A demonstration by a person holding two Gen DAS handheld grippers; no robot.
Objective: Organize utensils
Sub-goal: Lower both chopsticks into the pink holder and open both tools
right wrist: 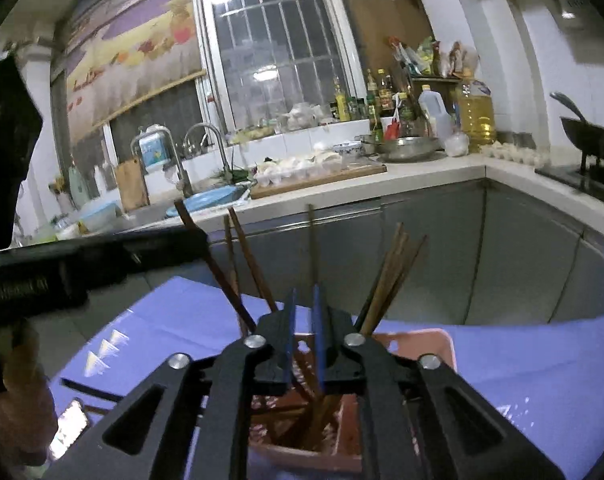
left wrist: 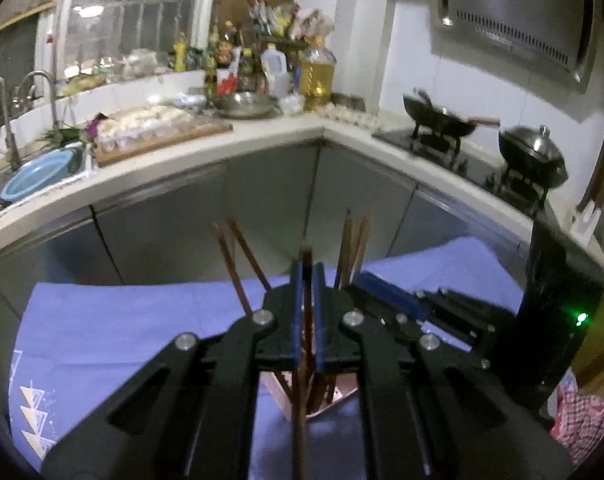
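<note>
The chopsticks (right wrist: 385, 284) stood bundled in a pink holder (right wrist: 417, 344) on a blue cloth (right wrist: 541, 364), leaning outward to left and right; the holder sat on the near part of the cloth, directly beneath both tools. In the left wrist view the left gripper (left wrist: 307, 276) had its blue pads pressed together on a single brown chopstick (left wrist: 305, 320), which ran upright between them and down into the holder (left wrist: 343, 390); other sticks (left wrist: 353, 248) fanned out just beyond its tips. In the right wrist view the right gripper (right wrist: 303, 304) hung over the holder's mouth with its jaws a little apart; a thin stick (right wrist: 311, 240) rose in line with the gap, though whether the pads touched it could not be told. The right tool's black body showed on the right side of the left view; the left tool's crossed the left side of the right view, with a person's hand (right wrist: 18, 384) blurred below it. Beyond the cloth a grey cabinet front (right wrist: 429, 248) ran under a pale counter (right wrist: 421, 172); on it lay a cutting board (right wrist: 321, 178) with white food, a metal bowl (right wrist: 409, 148) and a big oil bottle (right wrist: 475, 112); a sink (right wrist: 210, 200) with a blue basin lay far left, and a black wok (left wrist: 441, 118) far right.
</note>
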